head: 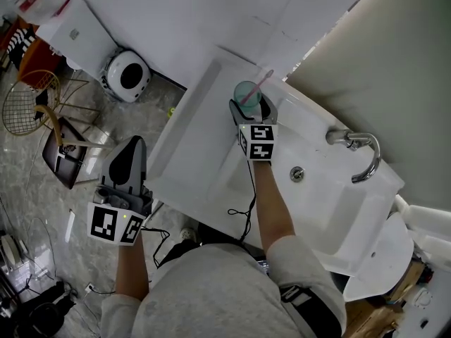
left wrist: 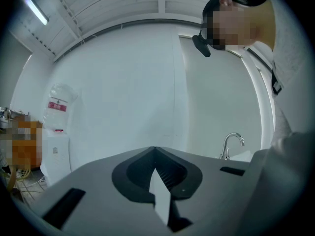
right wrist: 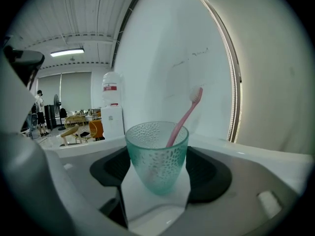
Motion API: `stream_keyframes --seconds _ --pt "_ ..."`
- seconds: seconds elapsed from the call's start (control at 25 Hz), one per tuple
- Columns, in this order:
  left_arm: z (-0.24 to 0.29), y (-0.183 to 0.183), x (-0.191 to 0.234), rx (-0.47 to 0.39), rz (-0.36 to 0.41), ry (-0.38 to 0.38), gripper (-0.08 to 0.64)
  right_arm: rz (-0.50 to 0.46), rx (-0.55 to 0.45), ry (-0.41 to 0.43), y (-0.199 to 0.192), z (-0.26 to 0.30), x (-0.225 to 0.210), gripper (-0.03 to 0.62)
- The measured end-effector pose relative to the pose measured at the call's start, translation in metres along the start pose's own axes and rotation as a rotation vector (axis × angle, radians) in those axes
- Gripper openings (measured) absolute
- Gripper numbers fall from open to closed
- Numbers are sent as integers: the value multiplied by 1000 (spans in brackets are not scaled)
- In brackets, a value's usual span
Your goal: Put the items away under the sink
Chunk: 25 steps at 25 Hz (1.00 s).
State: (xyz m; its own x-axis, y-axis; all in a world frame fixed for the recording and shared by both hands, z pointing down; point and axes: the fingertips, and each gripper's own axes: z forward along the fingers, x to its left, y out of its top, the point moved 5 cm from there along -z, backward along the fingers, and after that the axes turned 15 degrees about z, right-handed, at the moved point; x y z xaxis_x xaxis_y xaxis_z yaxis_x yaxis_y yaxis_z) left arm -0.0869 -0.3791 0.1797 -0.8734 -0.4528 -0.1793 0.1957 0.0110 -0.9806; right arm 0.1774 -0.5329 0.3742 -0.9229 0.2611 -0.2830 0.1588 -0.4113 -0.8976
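Observation:
A frosted teal cup (head: 246, 93) with a pink toothbrush (head: 261, 82) in it stands on the white sink top (head: 198, 134), at its far edge by the wall. My right gripper (head: 252, 107) is open, one jaw on each side of the cup. In the right gripper view the cup (right wrist: 157, 156) sits upright between the dark pads (right wrist: 209, 173) with the toothbrush (right wrist: 185, 116) leaning right, and my right gripper (right wrist: 158, 172) shows no squeeze on it. My left gripper (head: 134, 144) hangs left of the sink over the floor, shut and holding nothing; in its own view my left gripper (left wrist: 155, 151) has its jaws meeting.
The basin (head: 282, 196) with its drain lies right of my right arm, the chrome tap (head: 361, 152) beyond it. On the floor at left are a round white device (head: 127, 75) and a gold wire chair (head: 29, 101). A toilet lid (head: 386, 253) shows at lower right.

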Motion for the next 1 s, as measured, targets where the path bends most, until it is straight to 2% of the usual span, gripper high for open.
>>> stream_keyframes --seconds 0.12,0.48,1.0 --pt "1 1 -1 -4 1 -3 8 -19 -16 0 1 -4 -1 362" --pt "-10 12 -8 -47 -5 -23 8 11 -103 29 16 -42 14 360" --pt "-69 27 -9 -115 -12 -82 8 6 -178 64 34 -127 84 360"
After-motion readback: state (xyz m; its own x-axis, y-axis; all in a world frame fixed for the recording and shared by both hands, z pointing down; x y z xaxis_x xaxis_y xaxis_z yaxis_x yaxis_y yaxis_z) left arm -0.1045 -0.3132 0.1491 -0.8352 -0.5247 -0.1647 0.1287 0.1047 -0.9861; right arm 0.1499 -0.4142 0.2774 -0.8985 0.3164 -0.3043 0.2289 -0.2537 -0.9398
